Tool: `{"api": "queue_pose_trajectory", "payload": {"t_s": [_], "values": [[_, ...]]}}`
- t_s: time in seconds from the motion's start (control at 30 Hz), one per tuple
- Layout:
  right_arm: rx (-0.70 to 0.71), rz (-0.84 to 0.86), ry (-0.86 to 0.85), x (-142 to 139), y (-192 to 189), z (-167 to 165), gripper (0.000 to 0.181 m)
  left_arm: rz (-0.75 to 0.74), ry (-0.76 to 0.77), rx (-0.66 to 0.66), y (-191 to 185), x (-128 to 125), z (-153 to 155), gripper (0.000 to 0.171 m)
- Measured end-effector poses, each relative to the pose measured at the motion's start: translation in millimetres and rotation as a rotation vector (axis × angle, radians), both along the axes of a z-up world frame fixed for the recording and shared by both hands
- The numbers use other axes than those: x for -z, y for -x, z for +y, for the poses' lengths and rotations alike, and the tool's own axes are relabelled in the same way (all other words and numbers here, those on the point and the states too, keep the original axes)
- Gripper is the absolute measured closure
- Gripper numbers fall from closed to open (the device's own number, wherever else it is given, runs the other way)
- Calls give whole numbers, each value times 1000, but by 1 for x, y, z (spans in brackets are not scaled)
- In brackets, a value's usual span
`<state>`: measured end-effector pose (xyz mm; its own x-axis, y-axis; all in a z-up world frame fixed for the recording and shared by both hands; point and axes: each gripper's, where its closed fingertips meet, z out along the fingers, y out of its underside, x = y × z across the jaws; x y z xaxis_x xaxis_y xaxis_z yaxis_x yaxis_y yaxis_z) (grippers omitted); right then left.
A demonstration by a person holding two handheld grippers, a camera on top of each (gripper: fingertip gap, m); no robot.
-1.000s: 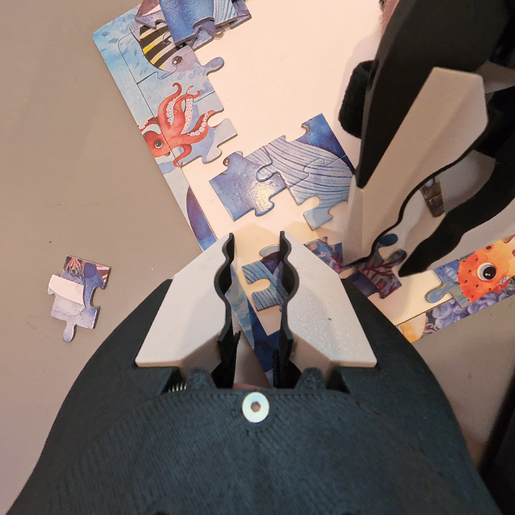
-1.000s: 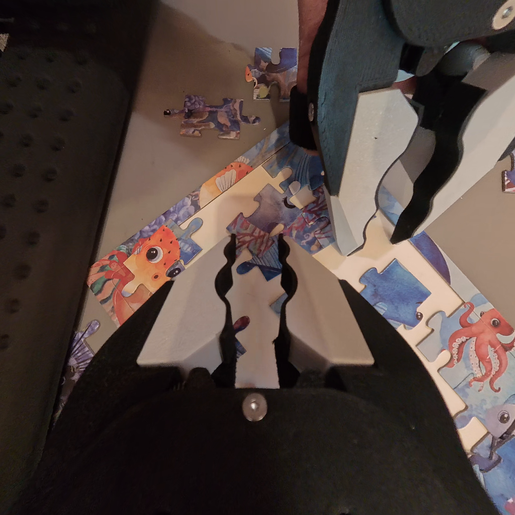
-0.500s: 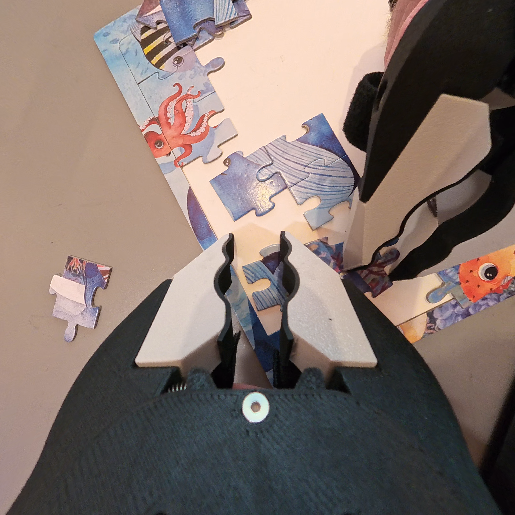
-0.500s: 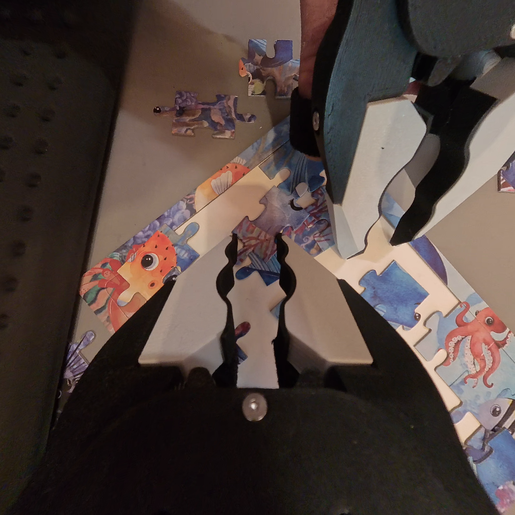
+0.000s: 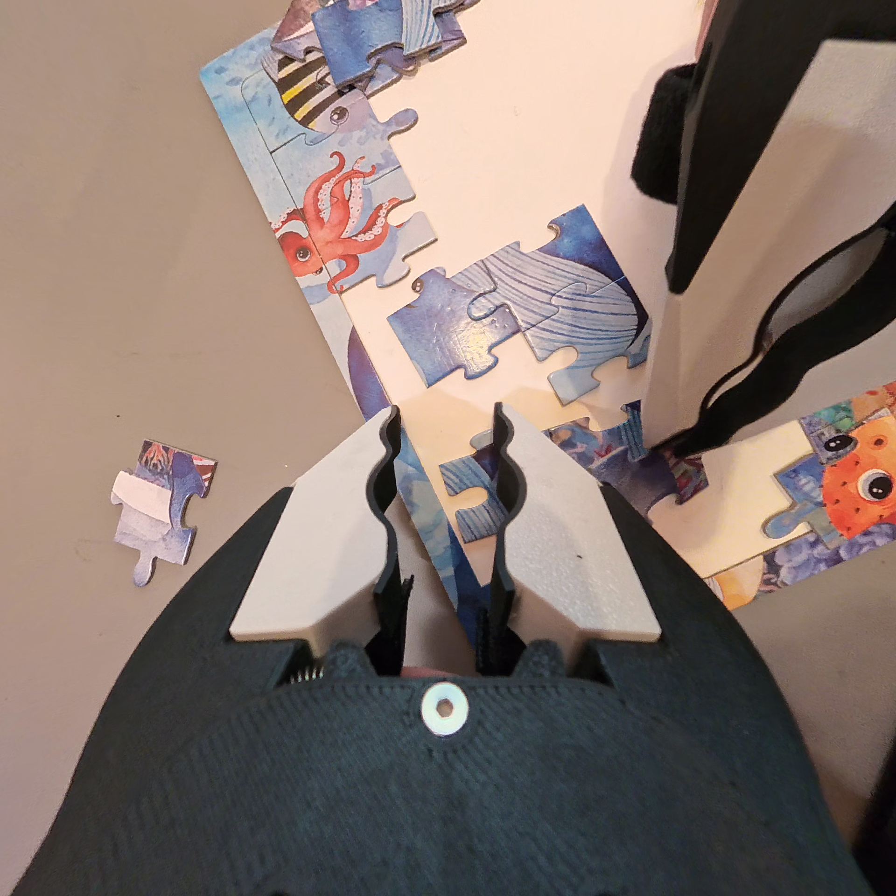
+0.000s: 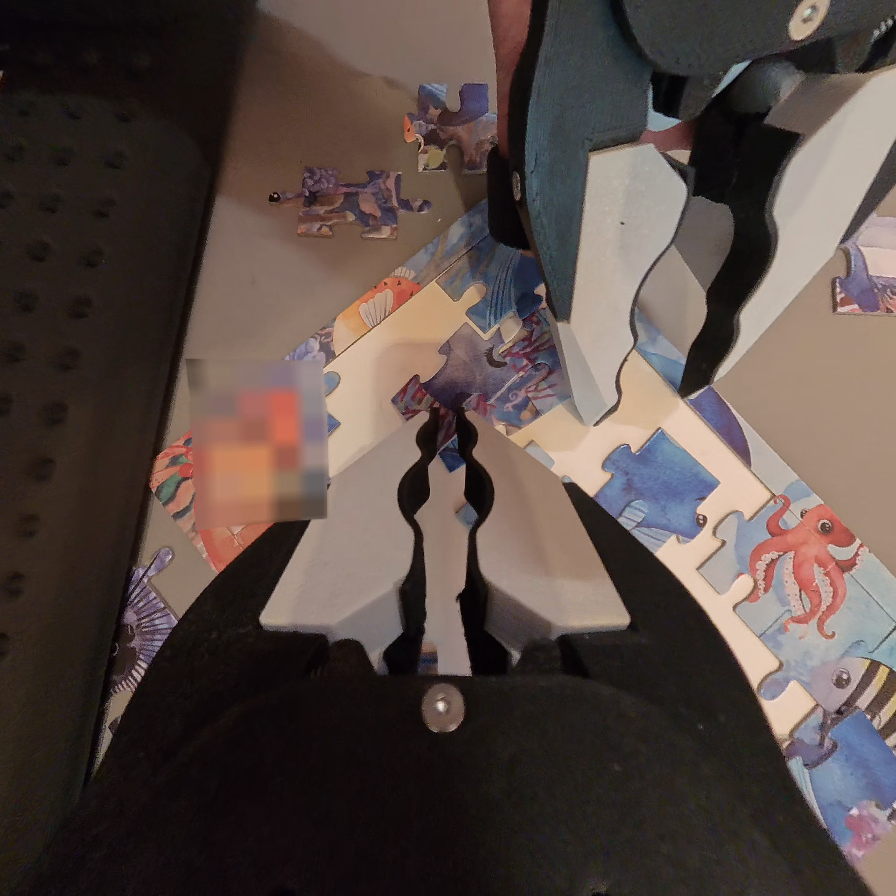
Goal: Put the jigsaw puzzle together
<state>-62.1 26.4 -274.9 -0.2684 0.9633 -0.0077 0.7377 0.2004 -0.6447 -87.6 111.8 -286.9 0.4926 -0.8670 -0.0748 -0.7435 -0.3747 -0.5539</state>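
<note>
The jigsaw board (image 5: 533,145) has a cream base and a printed sea frame. Octopus pieces (image 5: 339,228) and striped-fish pieces sit along one edge. Joined whale pieces (image 5: 523,310) lie loose in the middle. My left gripper (image 5: 446,412) is open and empty over the board corner, above a blue striped piece (image 5: 465,494). My right gripper (image 6: 444,418) has its jaws drawn almost together on the edge of a purple coral piece (image 6: 475,373). It shows in the left wrist view (image 5: 674,443) with its tips on that piece (image 5: 649,480).
An orange fish (image 5: 853,489) fills the board's other edge. Loose pieces lie on the grey table: one (image 5: 155,504) left of the board, two more (image 6: 349,203) (image 6: 451,128) beyond its corner. A dark dotted surface (image 6: 72,339) borders the table.
My right gripper's jaws have narrowed from wide open to nearly closed at the purple coral piece's edge. My left gripper has stayed open and has barely shifted.
</note>
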Motion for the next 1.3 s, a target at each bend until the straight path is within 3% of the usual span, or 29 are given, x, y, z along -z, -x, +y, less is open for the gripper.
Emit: {"api": "queue_pose_trajectory", "payload": {"t_s": [0.1,0.27,0.43,0.63,0.93,1.07,1.3], "values": [[9,-7,4,1,-2,2,174,-5,-5,-5,0,-2,1,135],[26,-32,11,6,1,0,147,6,0,-1,-1,1,0,135],[22,-50,-21,9,2,-1,147,7,-1,-1,0,1,0,135],[12,-59,-13,9,-2,0,161,7,-3,-3,0,1,1,137],[11,-36,-7,7,0,-1,164,9,-6,-3,0,1,1,136],[8,-36,6,10,2,-4,151,11,-7,-2,0,1,1,136],[2,-32,-3,9,3,-4,159,15,-11,-1,0,1,1,136]]}}
